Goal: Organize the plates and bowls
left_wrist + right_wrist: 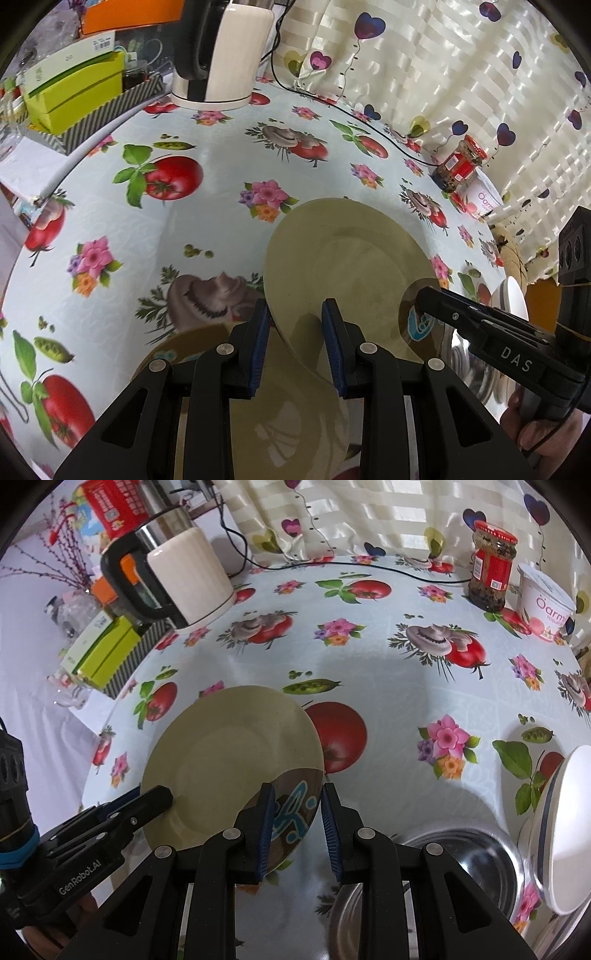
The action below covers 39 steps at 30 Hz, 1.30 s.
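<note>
A cream plate with a brown patterned patch at its edge is held tilted above the table; it also shows in the right wrist view. My left gripper is open, its jaws on either side of the plate's near rim. My right gripper is open, its jaws on either side of the plate's brown patterned edge. A second cream dish lies below the left gripper. A steel bowl and a white plate sit at the right.
A white electric kettle stands at the back left beside a green box. A red-labelled jar and a yoghurt tub stand at the back right. A black cable runs along the curtain.
</note>
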Each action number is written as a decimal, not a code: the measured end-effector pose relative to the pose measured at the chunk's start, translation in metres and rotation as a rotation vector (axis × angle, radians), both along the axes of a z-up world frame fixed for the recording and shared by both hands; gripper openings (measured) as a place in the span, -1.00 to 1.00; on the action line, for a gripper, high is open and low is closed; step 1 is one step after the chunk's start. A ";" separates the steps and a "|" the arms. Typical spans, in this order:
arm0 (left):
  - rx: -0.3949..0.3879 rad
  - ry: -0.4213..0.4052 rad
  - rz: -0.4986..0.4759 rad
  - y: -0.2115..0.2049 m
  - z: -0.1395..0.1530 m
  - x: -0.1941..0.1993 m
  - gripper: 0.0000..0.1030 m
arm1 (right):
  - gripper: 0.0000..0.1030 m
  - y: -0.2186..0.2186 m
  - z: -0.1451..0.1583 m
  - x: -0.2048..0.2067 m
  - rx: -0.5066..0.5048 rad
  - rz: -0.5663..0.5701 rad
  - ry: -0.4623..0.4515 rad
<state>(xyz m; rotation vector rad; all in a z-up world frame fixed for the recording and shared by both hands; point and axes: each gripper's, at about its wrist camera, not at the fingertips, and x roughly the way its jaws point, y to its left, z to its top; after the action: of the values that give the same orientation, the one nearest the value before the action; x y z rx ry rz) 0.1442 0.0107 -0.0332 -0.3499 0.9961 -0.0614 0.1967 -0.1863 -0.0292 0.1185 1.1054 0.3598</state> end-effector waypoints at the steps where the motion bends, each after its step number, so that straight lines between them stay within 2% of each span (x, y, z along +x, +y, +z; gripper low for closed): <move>1: 0.002 -0.001 0.002 0.001 0.001 -0.003 -0.42 | -0.52 0.001 0.001 -0.002 0.001 0.002 -0.002; 16: 0.022 -0.018 0.026 0.013 0.013 -0.045 -0.42 | -0.52 0.019 0.012 -0.037 0.017 0.033 -0.018; 39: 0.034 -0.011 0.077 0.041 0.007 -0.093 -0.42 | -0.50 0.056 0.009 -0.077 0.006 0.103 -0.014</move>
<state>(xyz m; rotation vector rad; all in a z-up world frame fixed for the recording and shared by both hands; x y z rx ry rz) 0.0508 0.0517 -0.0261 -0.3561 0.9709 0.0231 0.1201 -0.1302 -0.0206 0.0646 1.0991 0.4555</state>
